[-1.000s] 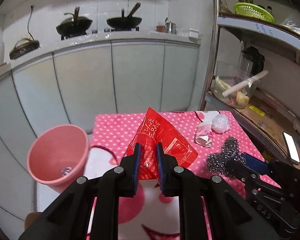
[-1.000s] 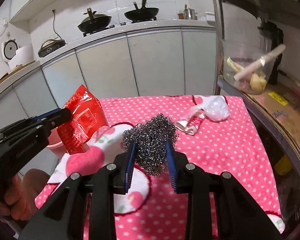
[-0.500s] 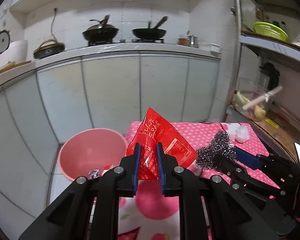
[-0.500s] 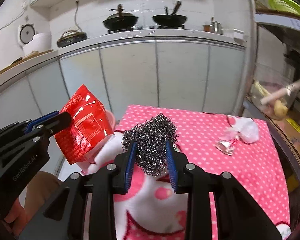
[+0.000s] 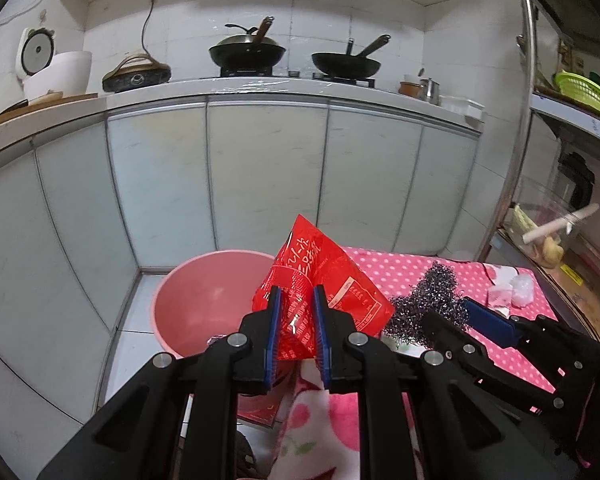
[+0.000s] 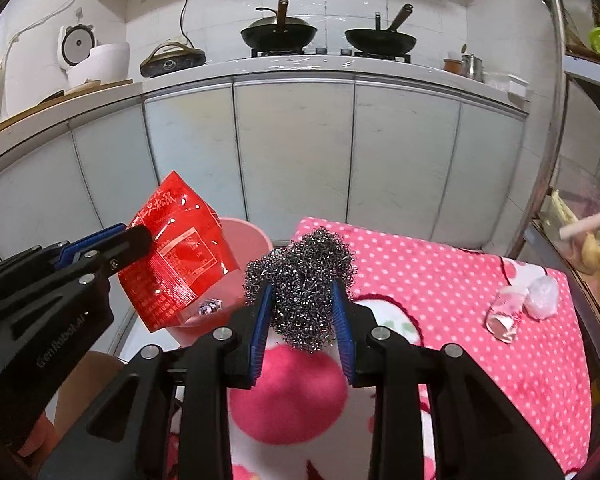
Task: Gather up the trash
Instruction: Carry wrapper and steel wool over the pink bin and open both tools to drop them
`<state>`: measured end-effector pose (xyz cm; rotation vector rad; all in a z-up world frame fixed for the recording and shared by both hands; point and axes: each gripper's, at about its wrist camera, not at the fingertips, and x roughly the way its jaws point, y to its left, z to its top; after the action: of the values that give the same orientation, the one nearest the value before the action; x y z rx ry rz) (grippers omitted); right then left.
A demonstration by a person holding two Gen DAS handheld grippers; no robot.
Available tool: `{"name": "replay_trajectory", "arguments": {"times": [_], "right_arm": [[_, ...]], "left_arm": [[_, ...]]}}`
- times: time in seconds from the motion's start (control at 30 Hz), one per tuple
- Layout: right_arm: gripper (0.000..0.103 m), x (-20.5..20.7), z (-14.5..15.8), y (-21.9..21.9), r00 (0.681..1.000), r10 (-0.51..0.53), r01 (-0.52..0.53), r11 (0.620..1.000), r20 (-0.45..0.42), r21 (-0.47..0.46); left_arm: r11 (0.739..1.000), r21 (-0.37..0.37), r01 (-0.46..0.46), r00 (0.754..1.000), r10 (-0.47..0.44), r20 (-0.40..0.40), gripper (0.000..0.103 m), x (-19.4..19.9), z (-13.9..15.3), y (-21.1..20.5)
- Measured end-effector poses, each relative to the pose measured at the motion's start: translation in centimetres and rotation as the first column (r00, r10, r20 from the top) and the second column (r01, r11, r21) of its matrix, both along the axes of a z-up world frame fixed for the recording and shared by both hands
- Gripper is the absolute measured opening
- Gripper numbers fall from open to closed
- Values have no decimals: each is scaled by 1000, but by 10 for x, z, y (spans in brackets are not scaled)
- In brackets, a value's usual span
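Note:
My left gripper [image 5: 294, 320] is shut on a red snack wrapper [image 5: 320, 276] and holds it in the air by the near right rim of a pink bin [image 5: 204, 300] on the floor left of the table. From the right wrist view the wrapper [image 6: 176, 252] hangs in front of the bin [image 6: 252, 236]. My right gripper [image 6: 302, 312] is shut on a steel wool ball [image 6: 304, 276] above the table's left edge; the ball also shows in the left wrist view [image 5: 428, 300]. A crumpled clear wrapper [image 6: 506, 312] and a white plastic wad [image 6: 544, 296] lie on the pink dotted tablecloth [image 6: 440, 280].
White kitchen cabinets [image 5: 260, 176] stand behind the bin, with woks [image 5: 248, 54] on the counter. A metal shelf rack [image 5: 516, 160] stands right of the table. A few small scraps [image 6: 208, 306] lie inside the bin.
Both grippers have moved left with their loads, from over the table to its left edge. The bin has come to sit under the red wrapper.

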<state>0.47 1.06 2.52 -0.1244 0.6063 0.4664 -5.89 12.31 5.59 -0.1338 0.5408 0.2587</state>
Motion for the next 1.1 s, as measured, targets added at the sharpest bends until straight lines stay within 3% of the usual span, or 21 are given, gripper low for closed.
{"name": "replay_trajectory", "arguments": {"times": [0.57, 1.1], "right_arm": [[31, 34, -15, 62, 997, 64, -64, 998, -30, -12], [30, 68, -48, 102, 989, 99, -103, 994, -106, -38]], "left_arm": [[993, -20, -117, 993, 116, -38, 15, 27, -25, 58], [981, -17, -193, 975, 190, -114, 15, 54, -63, 104]]}}
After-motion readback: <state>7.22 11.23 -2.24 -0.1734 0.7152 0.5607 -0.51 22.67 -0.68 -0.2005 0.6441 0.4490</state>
